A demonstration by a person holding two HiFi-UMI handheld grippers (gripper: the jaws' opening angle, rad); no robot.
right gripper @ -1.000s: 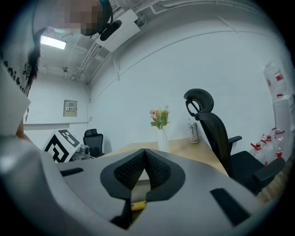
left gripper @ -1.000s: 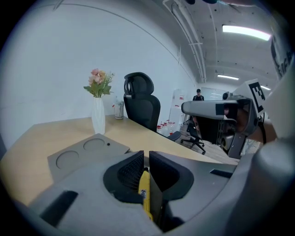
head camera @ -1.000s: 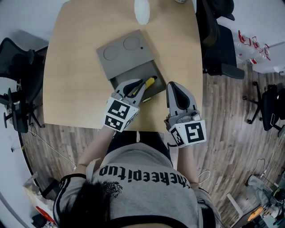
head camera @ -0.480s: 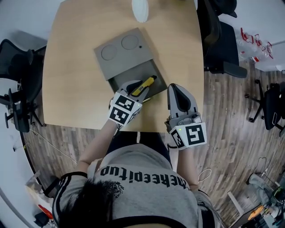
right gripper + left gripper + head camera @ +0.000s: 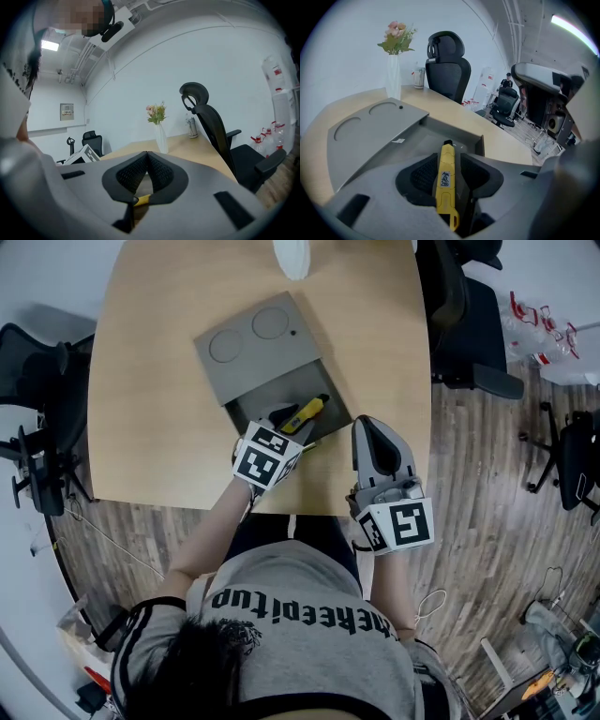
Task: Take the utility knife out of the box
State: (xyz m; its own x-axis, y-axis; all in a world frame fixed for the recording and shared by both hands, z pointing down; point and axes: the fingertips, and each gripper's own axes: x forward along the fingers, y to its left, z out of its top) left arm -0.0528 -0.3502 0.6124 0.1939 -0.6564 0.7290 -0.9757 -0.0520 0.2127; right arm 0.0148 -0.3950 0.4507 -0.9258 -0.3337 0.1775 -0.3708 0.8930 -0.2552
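The grey box (image 5: 253, 348) lies on the table with its lid slid back, so its tray (image 5: 330, 407) is uncovered. A yellow utility knife (image 5: 307, 412) rests in the tray. My left gripper (image 5: 292, 425) points down into the tray. Its jaws have just been opening, and the knife (image 5: 446, 176) lies between the spread pads without being pressed. To the right of the box, my right gripper (image 5: 368, 424) hovers at the table's front edge. In its own view my right gripper (image 5: 147, 154) is shut, its pads meeting with nothing between them.
A white vase (image 5: 292, 257) stands at the table's far edge; in the left gripper view it (image 5: 393, 77) holds flowers. Black office chairs stand to the right (image 5: 459, 315) and left (image 5: 33, 371) of the wooden table (image 5: 159, 427). Its near edge runs just under both grippers.
My left gripper has sunk towards the box tray and shifted slightly up the picture, over the knife. The knife and my right gripper have stayed where they were.
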